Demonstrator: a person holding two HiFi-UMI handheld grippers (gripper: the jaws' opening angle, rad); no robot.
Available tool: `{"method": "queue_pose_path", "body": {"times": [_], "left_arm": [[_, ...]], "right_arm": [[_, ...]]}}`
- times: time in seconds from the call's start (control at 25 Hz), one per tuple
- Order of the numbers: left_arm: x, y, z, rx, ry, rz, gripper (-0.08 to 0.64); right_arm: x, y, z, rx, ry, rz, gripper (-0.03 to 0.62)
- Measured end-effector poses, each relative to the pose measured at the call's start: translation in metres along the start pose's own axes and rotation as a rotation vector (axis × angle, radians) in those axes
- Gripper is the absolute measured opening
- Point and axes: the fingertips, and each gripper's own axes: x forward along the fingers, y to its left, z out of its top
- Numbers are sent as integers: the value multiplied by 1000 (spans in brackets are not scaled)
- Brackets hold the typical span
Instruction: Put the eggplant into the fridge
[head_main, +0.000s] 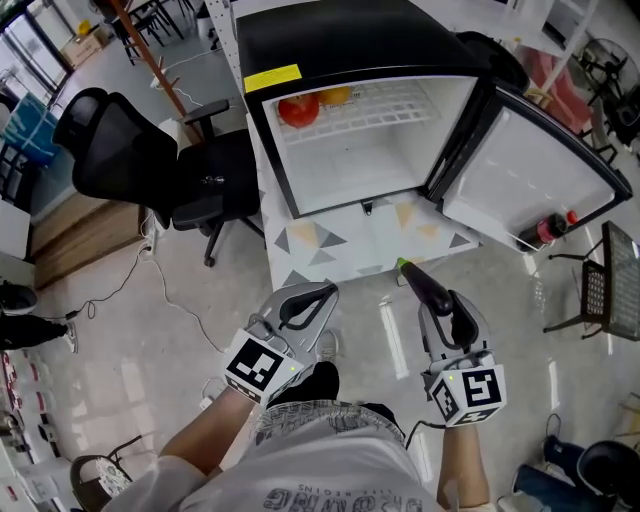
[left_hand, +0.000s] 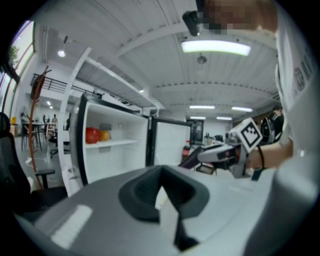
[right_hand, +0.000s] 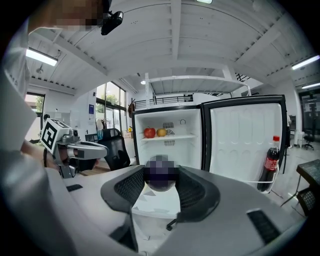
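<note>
The right gripper (head_main: 447, 312) has its jaws spread wide and pressed on the eggplant (head_main: 424, 284), one pad on each side of its dark purple body. In the right gripper view the rounded end of the eggplant fills the gap between the two pads. From the head view it sticks out forward past the jaw tips, with its green stem end pointing toward the fridge (head_main: 350, 160).

The eggplant is outside the fridge, held above the floor in front of the low patterned worktop (head_main: 330, 240) that the fridge stands on. The fridge door (head_main: 520, 170) is swung open to the right, with a dark bottle (head_main: 545, 230) (red cap) in its lower rack. On the wire shelf (head_main: 395, 103) inside, a red fruit (head_main: 299, 109) and an orange one (head_main: 336, 96) sit side by side at the left.

The left gripper (head_main: 318, 298) is level with the right one and well apart from the eggplant. Its jaws are drawn together at the tips and hold nothing. A black office chair (head_main: 130, 150) stands left of the fridge.
</note>
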Motion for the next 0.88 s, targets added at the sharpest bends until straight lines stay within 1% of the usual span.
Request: {"method": "queue_pose_path", "body": {"times": [0.2, 0.48, 0.64, 0.88], "left_arm": [[9, 32, 4, -4, -2, -16, 7], [19, 66, 13, -3, -15, -46, 8], [23, 80, 13, 2, -18, -47, 8], [29, 89, 9, -12, -4, -45, 8]], "right_arm": [[29, 1, 14, -5, 4, -18, 187], [63, -1, 29, -12, 9, -42, 187], [76, -4, 29, -15, 16, -51, 187], [89, -11, 33, -17, 17, -56, 187]]}}
